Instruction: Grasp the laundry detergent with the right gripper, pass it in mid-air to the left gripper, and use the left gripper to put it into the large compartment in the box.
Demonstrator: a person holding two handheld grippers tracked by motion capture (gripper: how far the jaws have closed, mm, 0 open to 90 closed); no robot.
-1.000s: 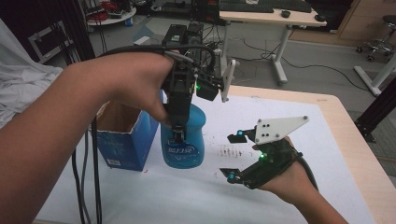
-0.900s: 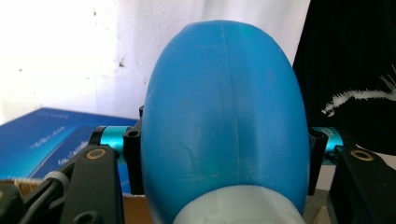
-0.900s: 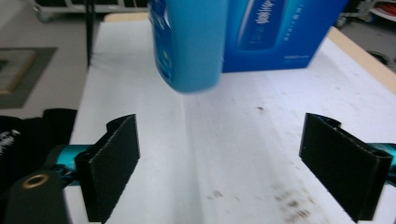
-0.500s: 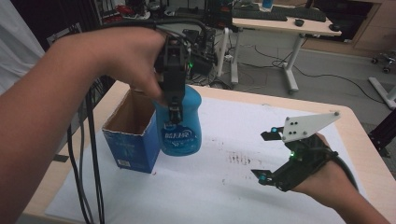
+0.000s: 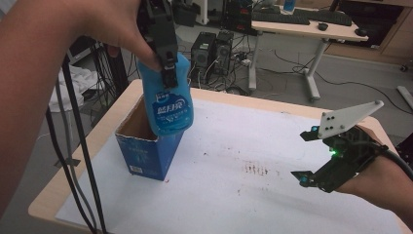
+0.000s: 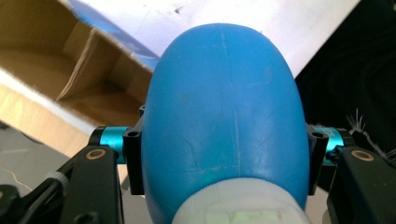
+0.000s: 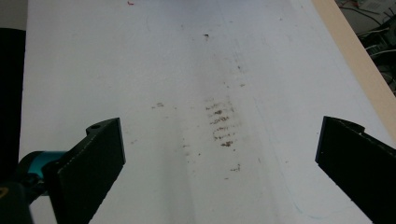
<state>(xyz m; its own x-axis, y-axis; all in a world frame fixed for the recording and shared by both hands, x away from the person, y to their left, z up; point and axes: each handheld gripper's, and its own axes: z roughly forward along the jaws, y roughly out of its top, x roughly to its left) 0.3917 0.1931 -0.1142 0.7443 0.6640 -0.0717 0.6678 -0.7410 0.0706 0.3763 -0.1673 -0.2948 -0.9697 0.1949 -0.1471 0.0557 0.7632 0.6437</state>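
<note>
A blue plastic bottle (image 5: 170, 105) with a white printed label hangs tilted over the open top of a blue carton box (image 5: 146, 153). My left gripper (image 5: 165, 68) is shut on it near its upper end. In the left gripper view the bottle's blue body (image 6: 224, 102) sits between the pads of the left gripper (image 6: 224, 161), with the box's brown inside (image 6: 70, 60) below. My right gripper (image 5: 302, 157) is low over the white sheet at the right; its jaws have just been opening. In the right gripper view the right gripper (image 7: 219, 158) stands wide with nothing between its jaws.
A white sheet (image 5: 253, 146) with brown smudges (image 5: 255, 169) covers the wooden table (image 5: 107, 122). Black cables (image 5: 73, 146) hang down at the left edge. Beyond the table stand a desk (image 5: 302, 29) and computer towers (image 5: 214, 48).
My left gripper has lifted the bottle from beside the box to over its open top. The right gripper has drawn away to the right and risen a little.
</note>
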